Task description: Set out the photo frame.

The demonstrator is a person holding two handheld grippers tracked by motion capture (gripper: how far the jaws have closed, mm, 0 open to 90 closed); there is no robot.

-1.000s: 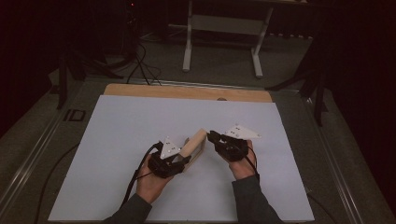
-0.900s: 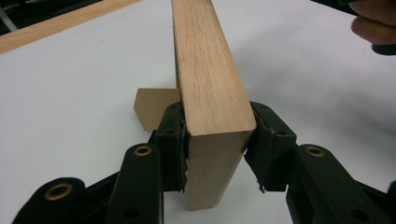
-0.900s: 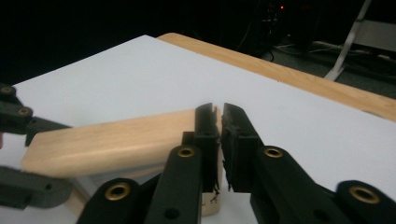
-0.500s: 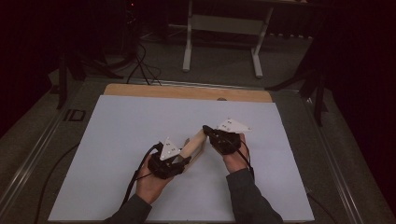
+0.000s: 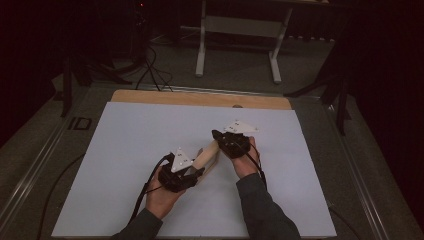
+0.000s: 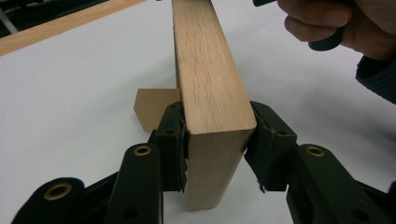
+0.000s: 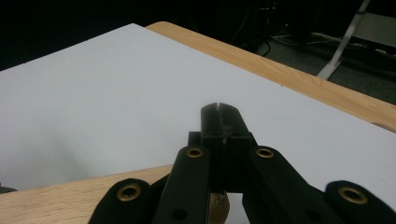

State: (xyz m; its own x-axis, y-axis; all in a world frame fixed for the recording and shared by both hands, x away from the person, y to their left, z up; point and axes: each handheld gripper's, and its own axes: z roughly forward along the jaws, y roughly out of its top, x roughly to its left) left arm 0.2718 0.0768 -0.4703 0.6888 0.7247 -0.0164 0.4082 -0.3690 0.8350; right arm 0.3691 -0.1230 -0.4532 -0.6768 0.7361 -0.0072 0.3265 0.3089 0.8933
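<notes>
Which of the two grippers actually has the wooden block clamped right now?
The left gripper: its jaws squeeze the end of the wooden block. The right gripper has its jaws pressed together, with nothing between them.

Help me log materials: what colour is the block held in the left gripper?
Pale tan wood with fine grain; the block shows best in the left gripper view.

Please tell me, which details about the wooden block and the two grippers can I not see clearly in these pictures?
- Far end of the wooden block: cut off by the top edge in the left gripper view; covered by the right gripper in the high view.
- Small brown piece behind the block: partly hidden by it and the left gripper.
- Wood beneath the shut right gripper in its own view: touching or apart, unclear.
</notes>
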